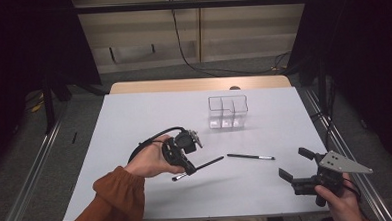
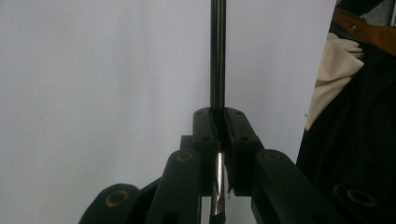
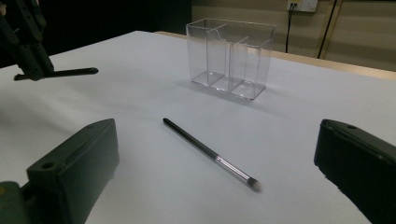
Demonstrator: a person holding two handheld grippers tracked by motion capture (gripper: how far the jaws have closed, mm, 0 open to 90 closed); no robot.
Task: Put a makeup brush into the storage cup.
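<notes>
The pen (image 1: 200, 166) you had clamped in your left gripper's (image 1: 185, 167) fingers hung level above the counter (image 1: 134, 113), its long axis pointing toward the clear organizer (image 1: 227, 111) beyond, while your right gripper's (image 1: 296, 164) fingers stood apart nearer the second pen (image 1: 250, 156) lying flat.

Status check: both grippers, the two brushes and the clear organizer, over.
Left gripper shut on first brush, lifted off table. Right gripper open, empty. Second brush flat on table; organizer empty, path clear.
</notes>
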